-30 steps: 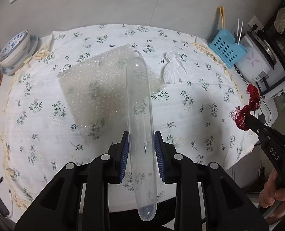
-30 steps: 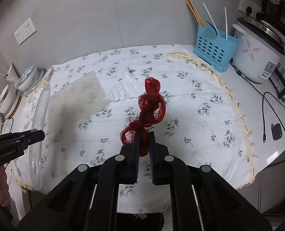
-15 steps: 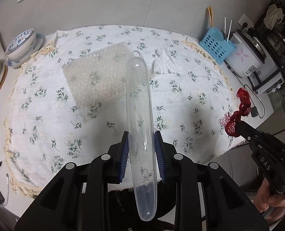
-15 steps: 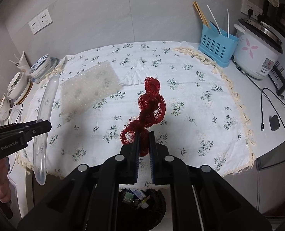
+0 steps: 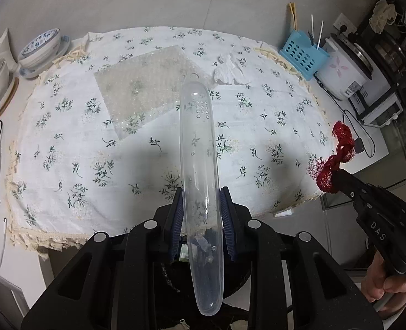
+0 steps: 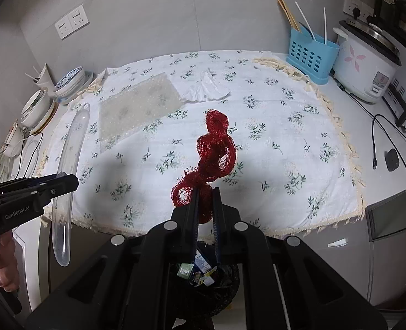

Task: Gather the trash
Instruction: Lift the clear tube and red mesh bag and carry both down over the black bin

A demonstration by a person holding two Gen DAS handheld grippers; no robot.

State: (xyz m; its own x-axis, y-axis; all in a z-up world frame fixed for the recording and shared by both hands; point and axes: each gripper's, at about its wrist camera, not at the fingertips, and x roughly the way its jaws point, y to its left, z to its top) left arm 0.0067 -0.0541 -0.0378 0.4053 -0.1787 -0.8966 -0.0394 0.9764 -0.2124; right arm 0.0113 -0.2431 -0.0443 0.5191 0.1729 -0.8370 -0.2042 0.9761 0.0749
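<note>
Task partly complete. The left gripper (image 5: 203,220) is clenched on a long clear plastic case (image 5: 200,170), held above the dark trash bin (image 6: 203,283) at the worktop's near edge. The right gripper (image 6: 205,211) is clenched on a red mesh net (image 6: 214,151), also over the bin, which already contains scraps. Neither item is released yet. Outstanding on the floral cloth (image 5: 65,137): a sheet of bubble wrap (image 5: 139,88) and a crumpled white tissue (image 5: 229,68), lying just beside each other, well clear of both grippers.
</note>
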